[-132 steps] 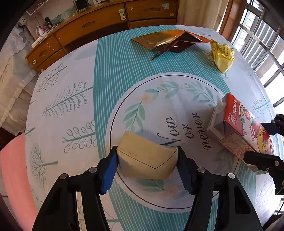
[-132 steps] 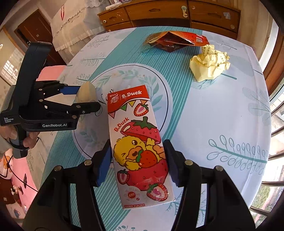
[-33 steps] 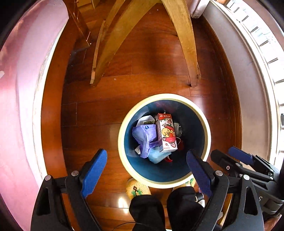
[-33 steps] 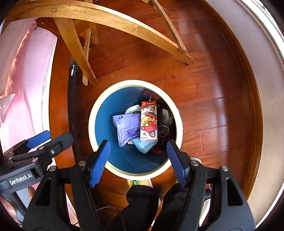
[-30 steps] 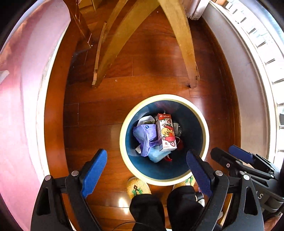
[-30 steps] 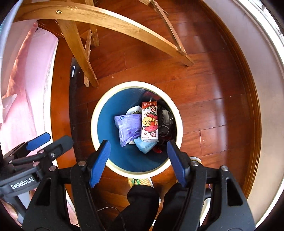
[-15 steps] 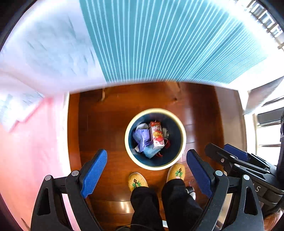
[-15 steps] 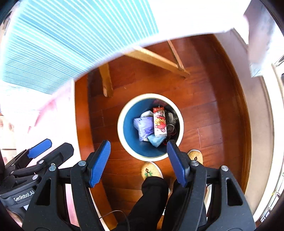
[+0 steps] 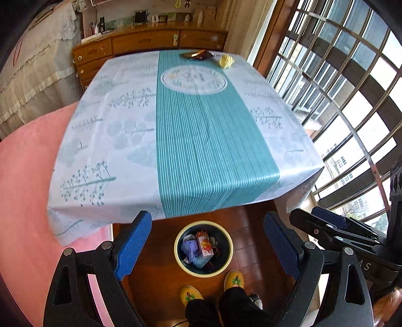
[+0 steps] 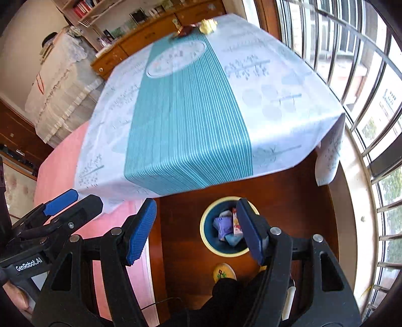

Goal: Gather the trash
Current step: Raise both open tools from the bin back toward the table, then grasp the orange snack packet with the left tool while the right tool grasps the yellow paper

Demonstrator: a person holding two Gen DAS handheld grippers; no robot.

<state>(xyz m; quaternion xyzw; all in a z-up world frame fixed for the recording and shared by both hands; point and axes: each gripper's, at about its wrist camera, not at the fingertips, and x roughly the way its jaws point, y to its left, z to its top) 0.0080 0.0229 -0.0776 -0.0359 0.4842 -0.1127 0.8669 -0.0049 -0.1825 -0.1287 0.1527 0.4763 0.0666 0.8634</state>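
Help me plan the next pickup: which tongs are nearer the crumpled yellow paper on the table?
Right, though only slightly. The crumpled yellow paper lies at the table's far end, toward the window side. Both the left tongs and right tongs hang open beyond the near edge, with the right ones on the window side.

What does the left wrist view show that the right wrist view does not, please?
Only the left wrist view shows both yellow slippers and the whole bin interior. Only the right wrist view shows the bookshelf, and its own finger covers part of the bin. Both share the trash bin with the strawberry carton, the tablecloth, the far yellow wrapper and both open grippers.
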